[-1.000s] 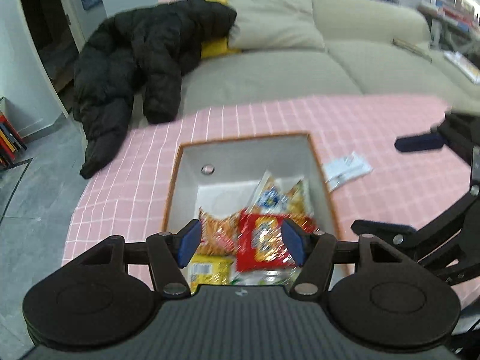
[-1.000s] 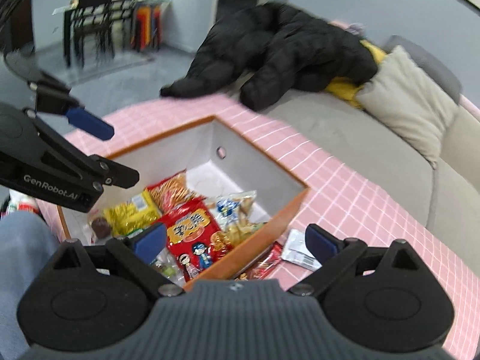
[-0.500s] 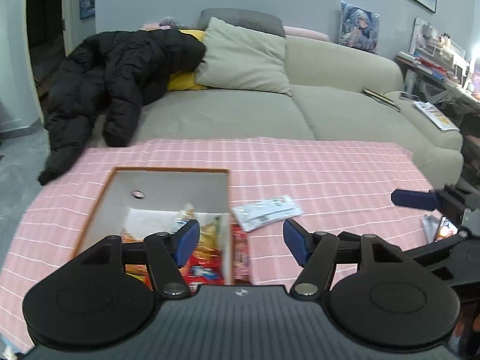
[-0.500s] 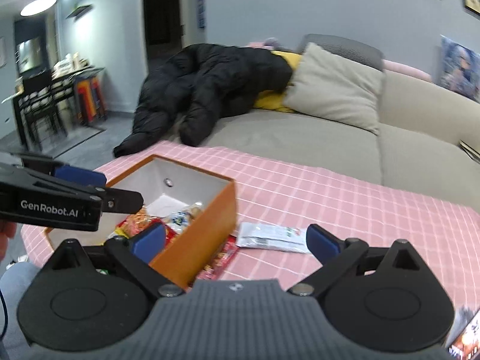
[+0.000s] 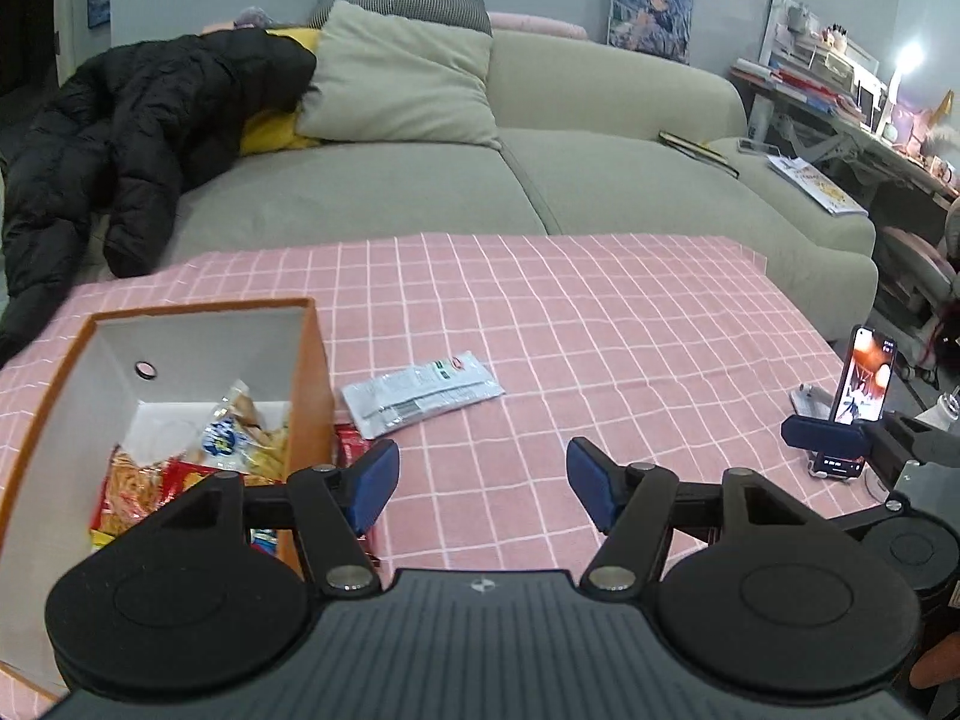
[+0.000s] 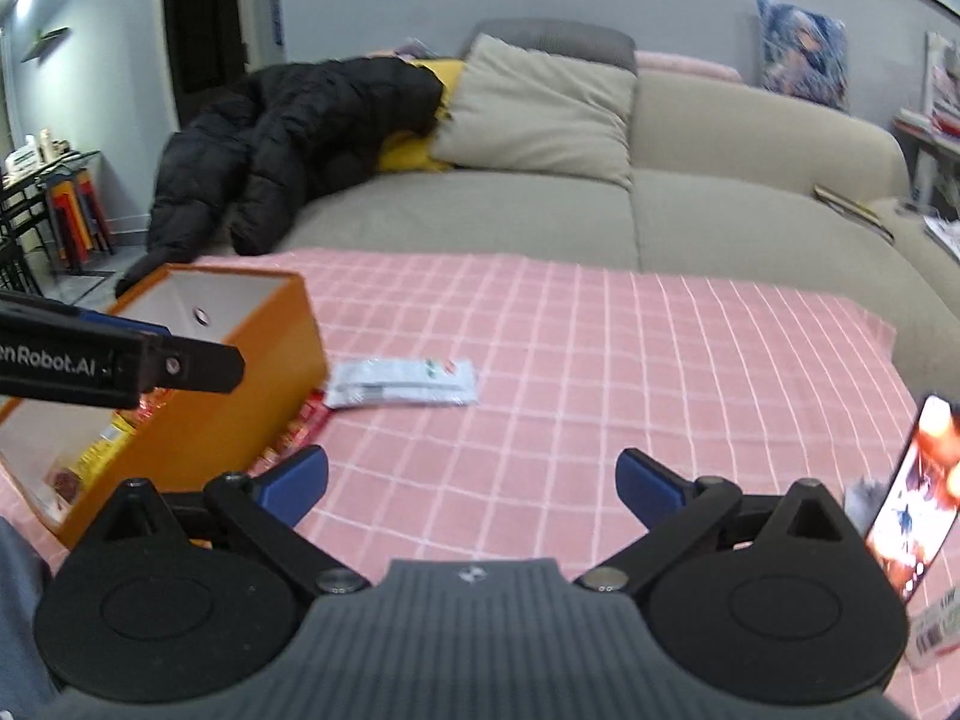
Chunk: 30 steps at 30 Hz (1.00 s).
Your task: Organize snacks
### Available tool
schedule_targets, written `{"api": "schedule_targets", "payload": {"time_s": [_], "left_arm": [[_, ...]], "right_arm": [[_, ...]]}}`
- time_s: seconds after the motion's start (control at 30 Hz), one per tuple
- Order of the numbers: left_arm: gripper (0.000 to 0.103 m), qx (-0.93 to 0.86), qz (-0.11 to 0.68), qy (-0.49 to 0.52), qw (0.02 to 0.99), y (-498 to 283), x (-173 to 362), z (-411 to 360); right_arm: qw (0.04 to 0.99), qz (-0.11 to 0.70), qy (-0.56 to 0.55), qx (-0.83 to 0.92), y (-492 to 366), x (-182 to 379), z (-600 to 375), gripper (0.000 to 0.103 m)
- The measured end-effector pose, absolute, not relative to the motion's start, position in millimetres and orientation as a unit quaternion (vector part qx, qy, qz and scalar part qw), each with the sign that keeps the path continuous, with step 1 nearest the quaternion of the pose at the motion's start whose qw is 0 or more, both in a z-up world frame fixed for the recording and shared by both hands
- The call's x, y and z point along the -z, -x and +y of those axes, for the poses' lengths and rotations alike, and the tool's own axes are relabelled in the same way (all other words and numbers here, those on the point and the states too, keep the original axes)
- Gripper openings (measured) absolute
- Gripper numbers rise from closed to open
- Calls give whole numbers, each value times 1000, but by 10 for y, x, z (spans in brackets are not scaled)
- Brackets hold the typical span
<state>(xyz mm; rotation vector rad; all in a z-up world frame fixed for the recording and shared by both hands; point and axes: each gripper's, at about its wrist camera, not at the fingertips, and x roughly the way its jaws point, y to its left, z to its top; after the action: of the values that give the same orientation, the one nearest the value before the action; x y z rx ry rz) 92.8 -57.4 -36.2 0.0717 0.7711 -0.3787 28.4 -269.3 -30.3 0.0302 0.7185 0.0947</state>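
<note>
The orange box (image 5: pixel 309 396), white inside, stands on the pink checked tablecloth (image 5: pixel 600 360) and serves as the landmark here. Inside it lie several snack packets (image 5: pixel 198 450), red, yellow and orange, piled toward its near end; the far end of its floor shows bare white. Just outside its right wall, touching the base, a red snack packet (image 6: pixel 297 429) lies flat on the cloth. A little farther right of the box, and apart from it, a white and grey snack pouch (image 5: pixel 423 390) lies flat, one corner close to the red packet. The left gripper (image 5: pixel 483 483) hovers just beside the box's near right corner, its blue-padded fingers spread wide with nothing between them. The right gripper (image 6: pixel 471 480) hangs farther right of the box over bare cloth, its fingers likewise spread apart and holding nothing. Well to the right of the box, at the table's edge, a phone (image 5: pixel 867 384) stands upright with its screen lit. Beyond the box, behind the table, a beige sofa (image 5: pixel 600 138) carries a black puffer jacket (image 5: pixel 150 120) and a pale cushion (image 5: pixel 402 84).
</note>
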Motion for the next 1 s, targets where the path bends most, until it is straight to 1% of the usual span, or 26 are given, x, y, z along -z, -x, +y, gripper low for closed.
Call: {"api": "schedule_targets", "payload": {"time_s": [0.37,0.47,0.5,0.57,0.63,0.7,1.0], "left_arm": [[75,173,408,-58,894,-1282,596,-638],[73,152,433,-74,886,-1404,678,-666],[70,140,441,-77,883,-1438,710,-678],[66,115,453,-88,880,-1494,771,-734],[65,98,459,-95,878,-1526,853,-815],[62,79,459,-108,878,-1556,942,-900],[61,-27,429,-189,883,-1723,1470,-1126]], "right_arm": [[929,366,-10,-54,-574,548,-2762,99],[926,373,-5,-63,-686,612,-2761,96],[924,376,0,-67,-724,643,-2756,94],[919,386,11,-73,-796,718,-2744,94],[916,394,16,-77,-847,793,-2743,93],[911,403,18,-82,-896,862,-2752,92],[897,433,10,-86,-1006,1079,-2919,92]]}}
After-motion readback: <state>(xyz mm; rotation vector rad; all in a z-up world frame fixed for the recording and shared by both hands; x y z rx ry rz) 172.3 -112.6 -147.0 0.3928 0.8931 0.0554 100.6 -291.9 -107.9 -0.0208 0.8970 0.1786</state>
